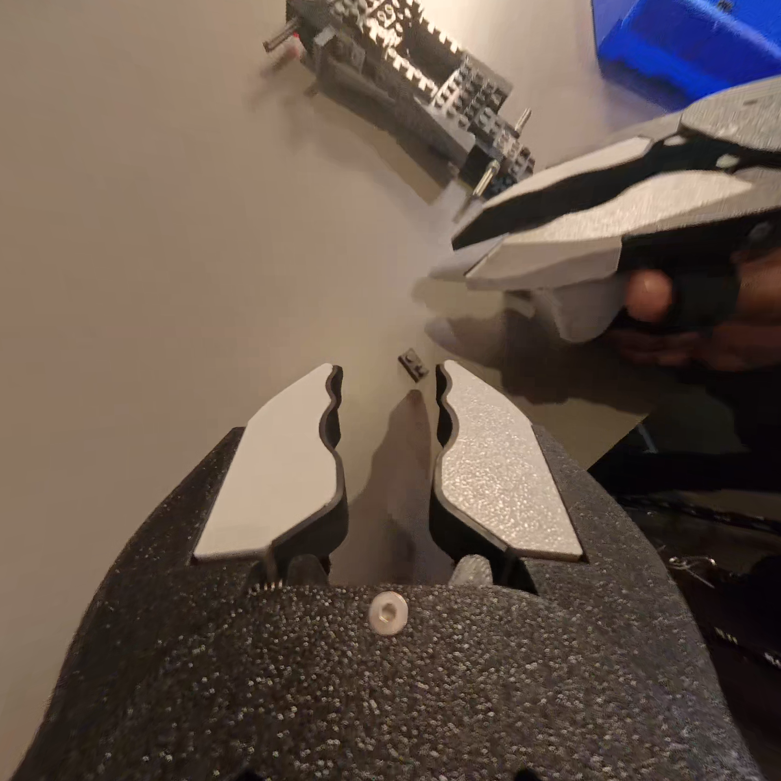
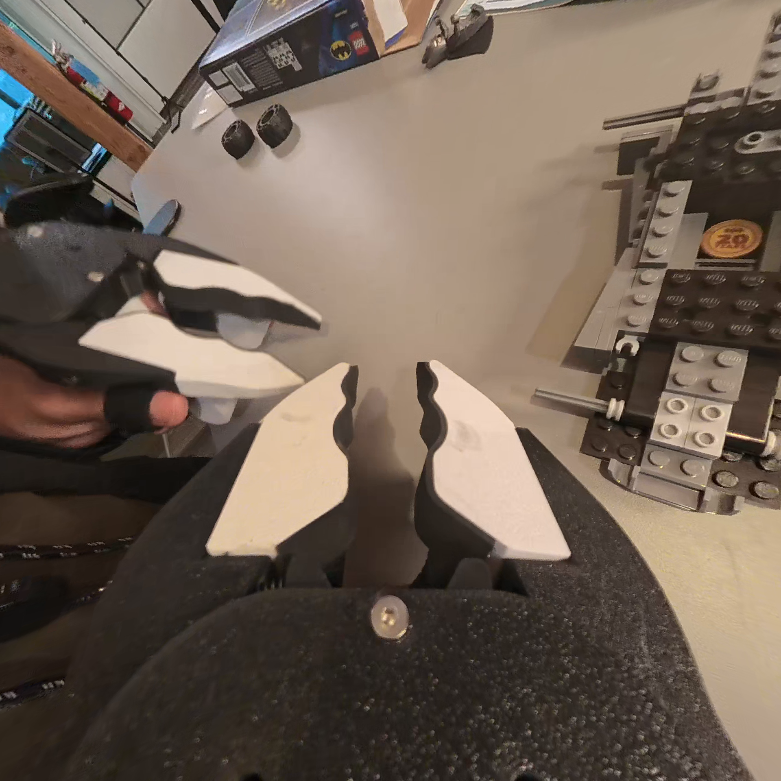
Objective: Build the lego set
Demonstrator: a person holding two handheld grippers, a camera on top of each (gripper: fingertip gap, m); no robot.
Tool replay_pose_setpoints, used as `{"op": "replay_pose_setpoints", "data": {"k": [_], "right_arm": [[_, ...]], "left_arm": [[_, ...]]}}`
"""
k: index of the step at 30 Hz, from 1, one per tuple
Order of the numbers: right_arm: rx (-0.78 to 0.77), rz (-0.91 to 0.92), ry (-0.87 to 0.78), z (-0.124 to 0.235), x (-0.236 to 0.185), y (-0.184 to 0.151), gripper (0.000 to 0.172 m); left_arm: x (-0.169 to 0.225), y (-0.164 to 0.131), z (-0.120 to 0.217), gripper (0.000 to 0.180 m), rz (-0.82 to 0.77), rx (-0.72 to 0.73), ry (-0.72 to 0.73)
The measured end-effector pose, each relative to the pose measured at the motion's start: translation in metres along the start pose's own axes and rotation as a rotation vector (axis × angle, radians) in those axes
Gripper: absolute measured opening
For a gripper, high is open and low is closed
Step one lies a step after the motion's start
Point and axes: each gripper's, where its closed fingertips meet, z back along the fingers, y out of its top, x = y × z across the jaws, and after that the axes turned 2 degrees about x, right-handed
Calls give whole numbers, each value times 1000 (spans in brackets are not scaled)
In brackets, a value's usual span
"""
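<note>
Left tool (image 1: 389,372) gapes empty over a small dark plate (image 1: 413,370) (lying on the bench (image 1: 169,253)); right tool (image 2: 386,372) stands narrowly parted, bare.

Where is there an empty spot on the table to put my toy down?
The widest bare stretch of table lies between the two black wheels and the grey-and-black brick model. It is crowded near you: both tongs, left and right, open and holding nothing, hover there, with a small dark brick lying by the left tongs.
</note>
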Motion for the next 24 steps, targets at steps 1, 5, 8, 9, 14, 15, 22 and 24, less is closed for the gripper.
{"op": "replay_pose_setpoints", "data": {"k": [1,5,8,9,14,15,22,24], "right_arm": [[2,-3,3,0,0,0,28],[-5,-5,9,-1,-1,0,27],[-13,-3,12,-2,-2,-1,26],[-13,-4,12,-3,-2,-1,25],[-14,-4,13,-3,-2,-1,25],[-14,-5,14,-3,-2,-1,25],[-27,-5,52,-3,-6,-3,26],[-44,-8,89,-3,-9,-4,27]], "left_arm": [[2,-4,1,41,-20,-8,16],[8,-11,-5,39,-103,-42,50],[12,-9,-10,36,-144,-42,60],[11,-9,-11,36,-153,-48,70],[12,-9,-16,20,-211,-64,99],[12,-9,-16,15,-222,-67,99],[18,-8,-20,8,-226,-86,1],[22,-3,-20,6,-221,-73,-79]]}}
